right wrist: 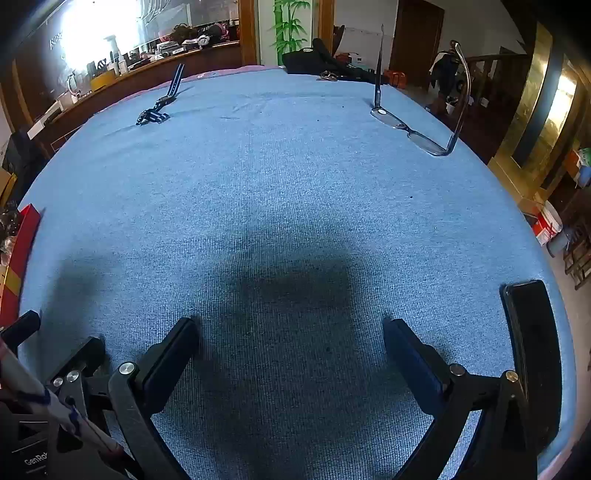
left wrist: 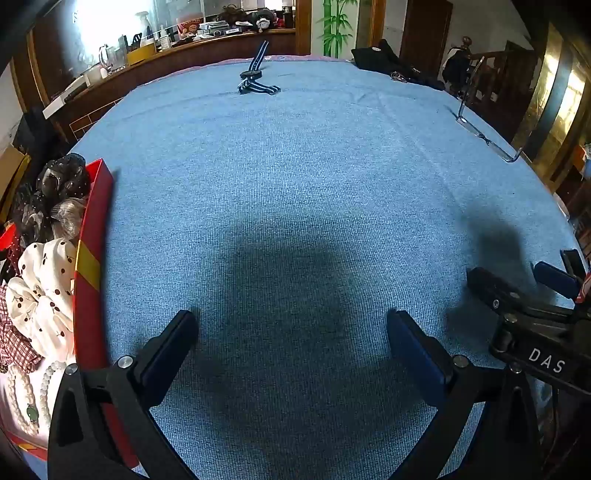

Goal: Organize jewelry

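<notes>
A round table under blue ribbed cloth (right wrist: 295,177) filled both views. Both the left gripper (left wrist: 291,343) and right gripper (right wrist: 291,350) hung released, nothing between the jaws. We judged the watch (left wrist: 255,79) at the far edge nearer the left, strap running away from us; the eyeglasses (right wrist: 417,136) by the right edge, the red box (left wrist: 94,258) at the left edge. Legible: "DAS", "GenRo…".

- A lived-in home is showing behind the blue-covered table (left wrist: 295,184).
- A wooden counter (left wrist: 207,46) is running past the table's far left edge, carrying bottles, boxes and clutter.
- Dark wooden doors (right wrist: 417,40) and a bamboo wall print (right wrist: 290,26) are standing beyond the far edge.
</notes>
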{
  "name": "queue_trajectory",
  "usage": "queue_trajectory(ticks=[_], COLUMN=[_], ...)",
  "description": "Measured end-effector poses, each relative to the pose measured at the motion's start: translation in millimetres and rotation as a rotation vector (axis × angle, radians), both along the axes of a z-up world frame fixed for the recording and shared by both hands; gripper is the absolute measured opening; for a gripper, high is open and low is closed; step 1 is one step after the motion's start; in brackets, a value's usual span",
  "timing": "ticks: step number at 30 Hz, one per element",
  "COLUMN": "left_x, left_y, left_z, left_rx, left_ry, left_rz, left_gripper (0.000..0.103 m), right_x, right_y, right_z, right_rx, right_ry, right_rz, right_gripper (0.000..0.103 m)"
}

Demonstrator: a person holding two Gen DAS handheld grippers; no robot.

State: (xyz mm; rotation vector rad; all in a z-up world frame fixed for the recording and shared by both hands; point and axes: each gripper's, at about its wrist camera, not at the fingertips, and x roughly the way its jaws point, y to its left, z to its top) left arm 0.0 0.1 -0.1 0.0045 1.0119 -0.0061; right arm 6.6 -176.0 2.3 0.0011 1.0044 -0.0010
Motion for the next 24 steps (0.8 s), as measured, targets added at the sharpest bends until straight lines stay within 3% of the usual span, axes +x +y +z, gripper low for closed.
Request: queue_trajectory(ticks=[24], left_x=[-1.5], left_y=[1.5], left_z=[-0.9], left_rx=[0.000], left_ry=[0.000], left_rz=[0.000], left_gripper=[0.103], right_x=[-1.0], right_y=[-0.1], right_z=[-0.1], right_rx=[0.002], right_ry=[-0.001], right_rz=[0.000], right_gripper=[0.103])
